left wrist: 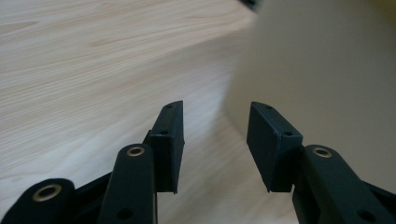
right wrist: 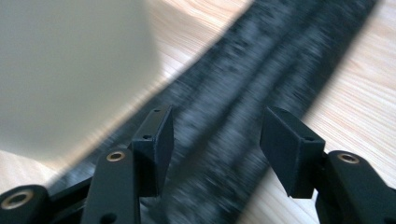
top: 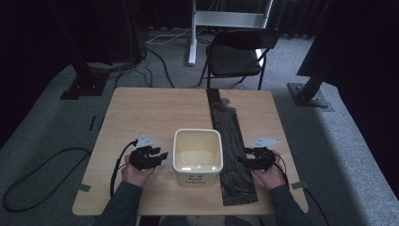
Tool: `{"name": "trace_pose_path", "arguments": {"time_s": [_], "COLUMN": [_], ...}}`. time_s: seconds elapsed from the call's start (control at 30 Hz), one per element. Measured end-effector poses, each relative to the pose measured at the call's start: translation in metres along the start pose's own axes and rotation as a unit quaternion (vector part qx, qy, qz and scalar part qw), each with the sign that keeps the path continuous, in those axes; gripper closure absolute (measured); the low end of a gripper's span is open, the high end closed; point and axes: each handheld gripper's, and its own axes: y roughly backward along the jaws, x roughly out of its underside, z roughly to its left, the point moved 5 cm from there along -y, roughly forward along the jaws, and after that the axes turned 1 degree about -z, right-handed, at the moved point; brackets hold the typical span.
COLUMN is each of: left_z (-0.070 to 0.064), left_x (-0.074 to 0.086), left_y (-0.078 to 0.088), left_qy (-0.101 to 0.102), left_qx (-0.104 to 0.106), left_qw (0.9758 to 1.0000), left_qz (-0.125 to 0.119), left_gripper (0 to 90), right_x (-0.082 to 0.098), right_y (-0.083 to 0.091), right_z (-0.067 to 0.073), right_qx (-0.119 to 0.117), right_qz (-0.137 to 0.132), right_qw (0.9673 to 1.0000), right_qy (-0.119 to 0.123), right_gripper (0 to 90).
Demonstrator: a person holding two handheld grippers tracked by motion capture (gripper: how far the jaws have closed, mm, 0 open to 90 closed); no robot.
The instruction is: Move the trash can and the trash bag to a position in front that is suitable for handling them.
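Near the front edge of the light wooden counter, the left tongs and the right tongs sit on either side of a cream square plastic tub, each held in a hand. Both are released, with nothing between their jaws. The left tongs point at the tub's left wall without touching it; the right tongs hang above a long black plastic strip just right of the tub.

The high view looks into the tub: its inside is pale and appears empty, with only glints on the floor, and dark lettering marks its front wall. The left gripper view shows the tub's smooth outer wall close up, beside bare wood grain. The right gripper view, blurred, shows the strip's dull crinkled surface and the tub's rounded corner.

The strip runs from near the front edge to the far edge. Beyond the counter stands a black folding chair on grey carpet.
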Motion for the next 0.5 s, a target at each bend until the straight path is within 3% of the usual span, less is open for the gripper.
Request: {"name": "trace_pose_path", "arguments": {"time_s": [0.1, 0.13, 0.2, 0.27, 0.4, 0.5], "left_z": [-0.010, -0.010, -0.012, -0.012, -0.011, -0.007], "left_x": [0.002, 0.002, 0.003, 0.003, 0.002, 0.002], "left_y": [0.000, 0.000, 0.002, 0.004, 0.008, 0.012], "left_qy": [-0.015, -0.015, -0.019, -0.019, -0.017, -0.017], "left_qx": [0.000, 0.000, 0.001, 0.000, 0.000, -0.009], "left_qw": [0.9999, 0.9999, 0.9998, 0.9998, 0.9998, 0.9997], "left_qz": [0.006, 0.006, 0.003, -0.002, -0.010, -0.015], "left_gripper": [56.4, 56.1, 56.1, 56.1, 56.3, 56.2], "right_x": [-0.010, -0.010, -0.020, -0.027, -0.031, -0.035], "right_y": [-0.008, -0.008, -0.018, -0.024, -0.026, -0.031], "right_z": [0.019, 0.019, 0.037, 0.048, 0.053, 0.058], "right_qx": [-0.021, -0.021, -0.030, -0.041, -0.040, -0.051], "right_qz": [0.001, 0.001, 0.013, 0.013, 0.012, 0.008], "right_qw": [0.9997, 0.9997, 0.9987, 0.9981, 0.9979, 0.9977], "right_qy": [0.009, 0.009, 0.040, 0.045, 0.050, 0.045], "right_gripper": [43.9, 43.9, 44.1, 46.1, 47.6, 48.0]}}
